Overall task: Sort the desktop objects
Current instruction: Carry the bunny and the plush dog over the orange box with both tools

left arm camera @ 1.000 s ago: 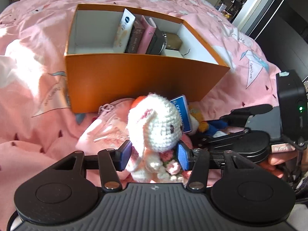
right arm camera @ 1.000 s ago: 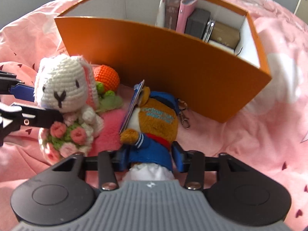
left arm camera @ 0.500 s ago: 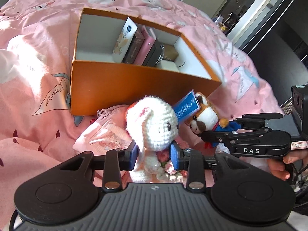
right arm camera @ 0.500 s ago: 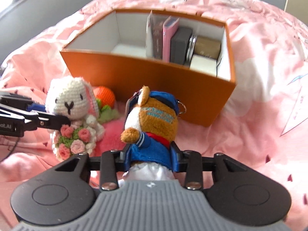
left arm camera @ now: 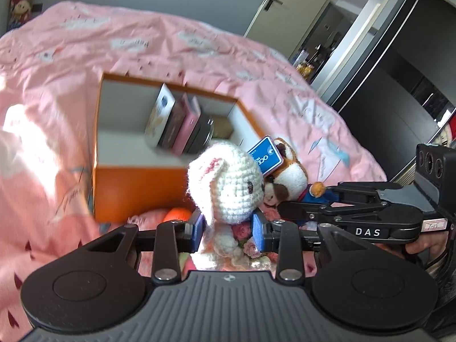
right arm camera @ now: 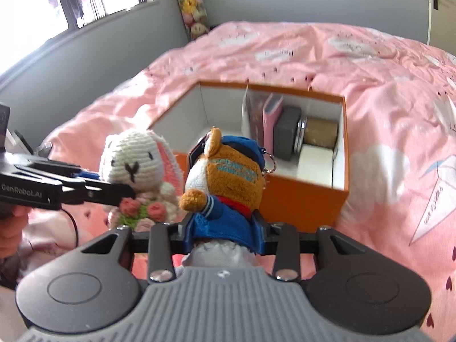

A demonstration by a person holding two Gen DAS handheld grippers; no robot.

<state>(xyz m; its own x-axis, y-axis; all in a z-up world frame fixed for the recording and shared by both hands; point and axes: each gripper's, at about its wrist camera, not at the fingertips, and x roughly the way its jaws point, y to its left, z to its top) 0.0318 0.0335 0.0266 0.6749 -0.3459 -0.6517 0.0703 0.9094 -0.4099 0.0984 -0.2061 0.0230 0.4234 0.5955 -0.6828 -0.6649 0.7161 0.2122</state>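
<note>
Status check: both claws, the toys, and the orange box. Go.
Left claw shut on white crochet bunny. Right claw shut on brown plush in blue jacket. Orange box ahead, left half open, nothing blocking.

Rabbit (left arm camera: 225,188): white crochet, pink inner ears, pink and green bouquet. Bear (right arm camera: 228,176): brown and white plush, blue jacket and cap, red collar. Box (right arm camera: 302,202): orange outside, white inside; bedspread (right arm camera: 384,91): pink, white cloud print.

Black plastic left gripper (left arm camera: 228,226) with ribbed grey housing, blue rubber pads (left arm camera: 258,229), silver screws at 6 o'clock, matching black right gripper (right arm camera: 223,226), white "DAS" and "GenRobot.AI" lettering, thin black cable at 9 o'clock
</note>
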